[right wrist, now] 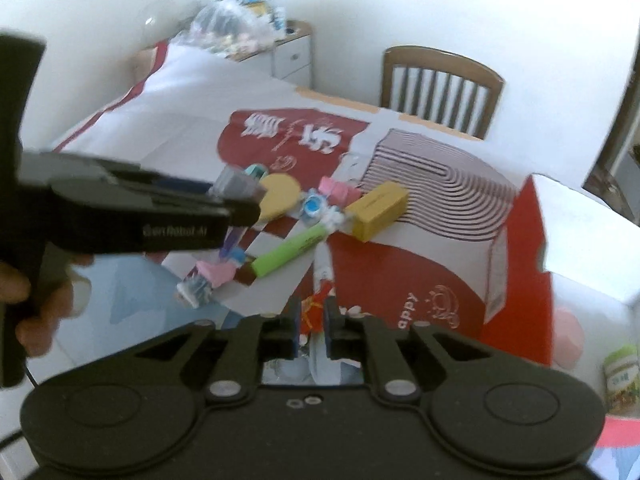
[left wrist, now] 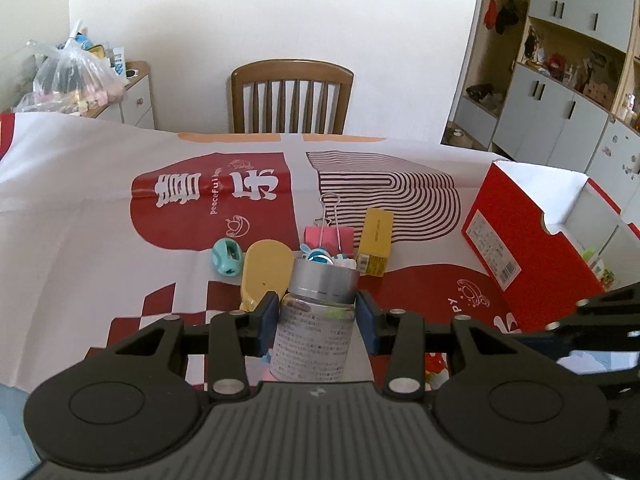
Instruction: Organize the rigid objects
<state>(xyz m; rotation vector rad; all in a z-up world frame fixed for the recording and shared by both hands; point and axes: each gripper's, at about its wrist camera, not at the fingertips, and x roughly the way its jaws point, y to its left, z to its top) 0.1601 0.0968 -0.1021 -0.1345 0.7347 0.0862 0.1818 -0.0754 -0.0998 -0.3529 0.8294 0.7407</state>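
Observation:
My left gripper [left wrist: 316, 320] is shut on a clear bottle [left wrist: 316, 336] with a silver cap and holds it above the table; it also shows in the right wrist view [right wrist: 236, 188]. Beyond it lie a teal sharpener [left wrist: 227, 260], a yellow oval case [left wrist: 266, 276], a pink binder clip [left wrist: 330, 236] and a yellow box [left wrist: 374, 248]. A red cardboard box [left wrist: 532, 232] stands open at the right. My right gripper [right wrist: 310, 330] is nearly closed with nothing clearly between the jaws, low over the table. A green highlighter [right wrist: 288, 254] and pink erasers [right wrist: 216, 272] lie ahead of it.
A red and white patterned cloth [left wrist: 120, 208] covers the table. A wooden chair [left wrist: 292, 96] stands at the far edge. A plastic bag [left wrist: 68, 76] sits on a side cabinet at left. Shelves [left wrist: 560, 80] line the right wall. A green-labelled jar [right wrist: 620, 376] sits at the right.

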